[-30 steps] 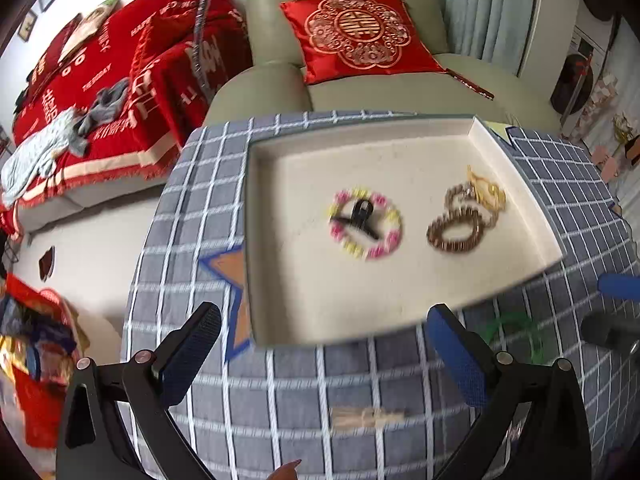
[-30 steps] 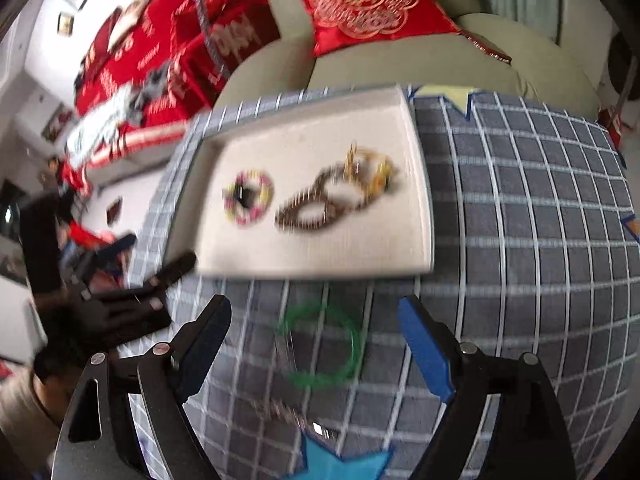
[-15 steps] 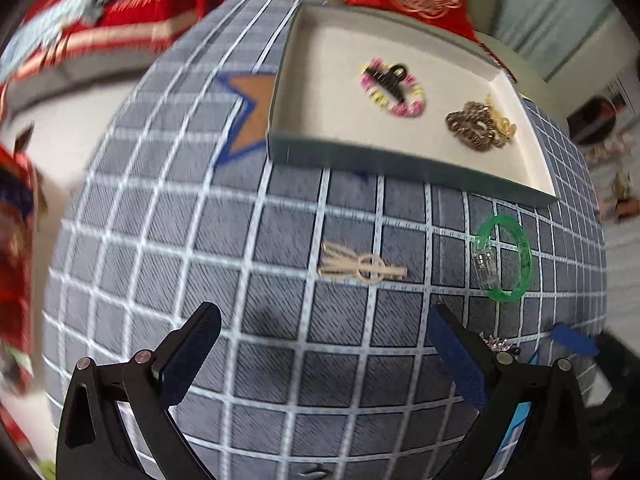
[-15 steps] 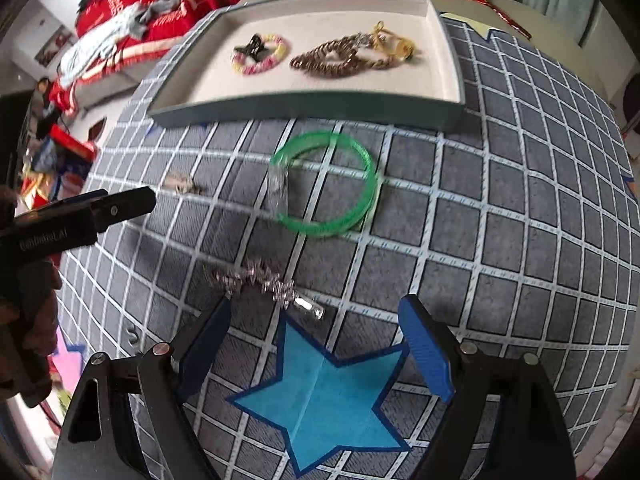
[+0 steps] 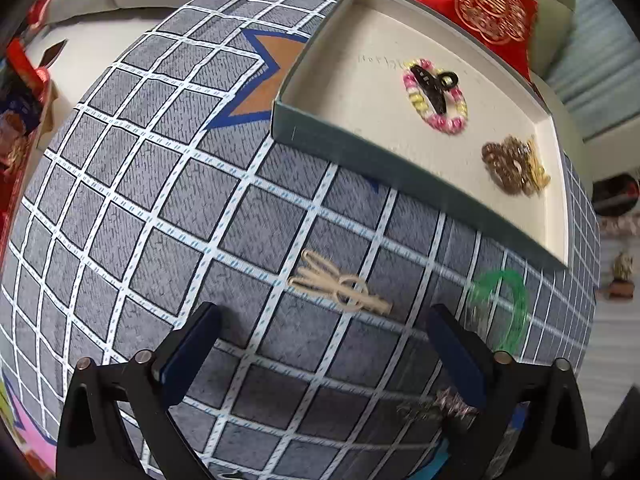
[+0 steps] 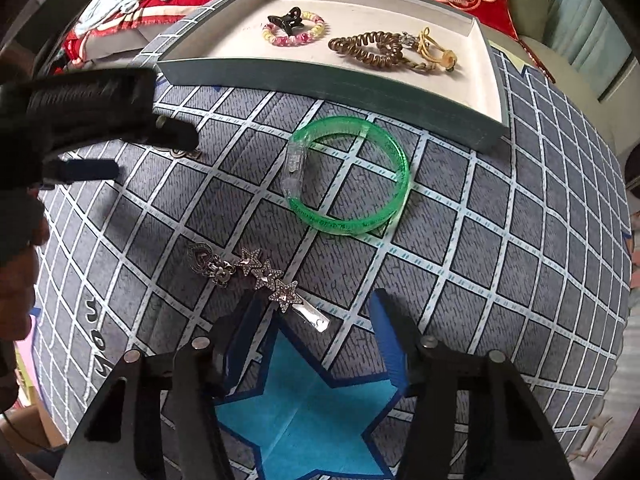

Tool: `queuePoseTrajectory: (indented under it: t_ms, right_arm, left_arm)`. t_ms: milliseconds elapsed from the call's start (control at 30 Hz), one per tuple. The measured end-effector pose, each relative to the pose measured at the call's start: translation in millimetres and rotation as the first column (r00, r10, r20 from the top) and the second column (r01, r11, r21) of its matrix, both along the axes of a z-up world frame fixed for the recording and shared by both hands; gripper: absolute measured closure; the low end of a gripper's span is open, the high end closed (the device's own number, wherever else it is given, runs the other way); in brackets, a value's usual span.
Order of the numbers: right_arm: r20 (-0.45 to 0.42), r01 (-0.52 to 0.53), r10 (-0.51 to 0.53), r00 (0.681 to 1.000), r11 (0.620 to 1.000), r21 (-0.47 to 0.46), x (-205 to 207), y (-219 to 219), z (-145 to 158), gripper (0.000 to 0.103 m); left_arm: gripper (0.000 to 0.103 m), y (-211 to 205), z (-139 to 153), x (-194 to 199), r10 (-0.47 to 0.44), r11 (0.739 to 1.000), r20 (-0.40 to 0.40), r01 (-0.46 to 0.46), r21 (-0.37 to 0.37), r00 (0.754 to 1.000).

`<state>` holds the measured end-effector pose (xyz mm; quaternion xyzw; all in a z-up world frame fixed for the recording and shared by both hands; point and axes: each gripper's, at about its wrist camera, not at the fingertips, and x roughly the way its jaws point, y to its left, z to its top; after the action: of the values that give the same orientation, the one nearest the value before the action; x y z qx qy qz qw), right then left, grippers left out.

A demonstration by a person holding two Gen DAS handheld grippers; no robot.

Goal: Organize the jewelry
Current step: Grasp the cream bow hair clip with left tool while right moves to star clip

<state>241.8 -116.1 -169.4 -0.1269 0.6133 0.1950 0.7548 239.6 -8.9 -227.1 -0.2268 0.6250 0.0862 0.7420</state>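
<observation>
Beside the tray (image 6: 360,80), whose matt wall and pale inside look like card, the green bangle (image 6: 384,208) is glossy translucent plastic. The star hair clip (image 6: 264,274) nearer the camera glitters like stone-set metal. The checked tablecloth (image 6: 500,260) under them is matt woven cloth.

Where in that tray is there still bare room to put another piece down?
The tray is bare along its near-left half, between the corner by the orange star and the beaded bracelet with the black claw clip on it. The far right end is crowded: the brown coil tie and the gold tie lie bunched together there.
</observation>
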Motion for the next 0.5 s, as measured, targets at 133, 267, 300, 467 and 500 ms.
queuePoseTrajectory:
  t_ms: [133,267,300,467,500]
  right_arm:
    - [0.015,-0.009,0.01,1.0,1.0,-0.013,1,2,-1,0.045]
    - [0.032,-0.015,0.016,0.999,0.999,-0.036,-1,1,0,0.055]
    - [0.032,-0.013,0.014,0.999,0.999,-0.035,-1,1,1,0.059]
    - [0.031,-0.014,0.015,0.999,0.999,-0.039,-10,10,2,0.068]
    - [0.029,-0.012,0.013,1.0,0.999,-0.035,-11,10,3,0.068]
  left_arm:
    - [0.0,-6,-2,9,0.047,0.999,-0.007,-0.046,0.017,0.999]
    - [0.007,-15,0,22,0.042,0.996,-0.015,-0.041,0.083,0.999]
    - [0.012,-16,1,23,0.033,0.994,-0.017,-0.031,0.103,0.999]
    - [0.044,-33,4,29,-0.086,0.976,0.0,0.084,0.202,0.996]
    - [0.049,-38,4,28,-0.127,0.966,0.01,0.121,0.227,0.992]
